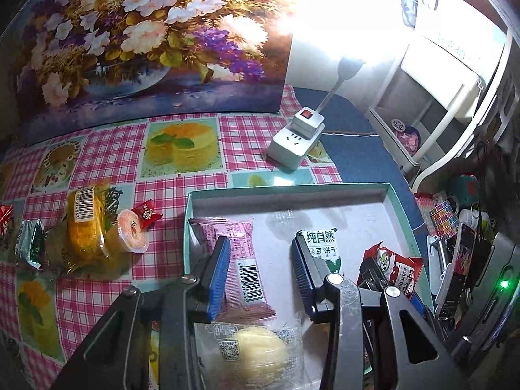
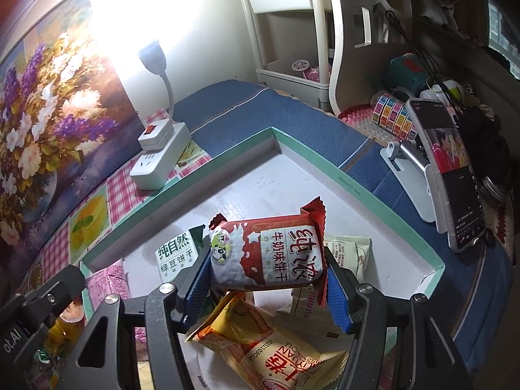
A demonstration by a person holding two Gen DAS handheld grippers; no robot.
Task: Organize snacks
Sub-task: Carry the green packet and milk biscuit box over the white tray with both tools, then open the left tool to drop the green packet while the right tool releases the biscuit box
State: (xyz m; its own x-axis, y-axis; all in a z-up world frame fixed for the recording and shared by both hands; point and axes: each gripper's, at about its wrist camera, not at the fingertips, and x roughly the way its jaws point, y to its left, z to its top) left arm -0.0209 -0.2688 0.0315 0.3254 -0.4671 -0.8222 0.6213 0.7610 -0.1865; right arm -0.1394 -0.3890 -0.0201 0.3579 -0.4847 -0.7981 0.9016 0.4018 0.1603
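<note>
The right gripper [image 2: 265, 287] is clamping a red biscuit packet [image 2: 269, 255] above the box [image 2: 357, 175]. The left gripper [image 1: 260, 276] is hanging closed and empty, a pink packet [image 1: 245, 260] lying below its fingers.

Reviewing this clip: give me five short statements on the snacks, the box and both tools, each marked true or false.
1. The right tool grips a red-and-white biscuit packet. True.
2. The left tool holds the pink packet. False: that packet lies in the box, nothing is gripped.
3. The jelly cup is inside the box. False: it stands on the tablecloth.
4. A yellow packet lies under the right tool. True.
5. The box has a lid on. False: it is open.
</note>
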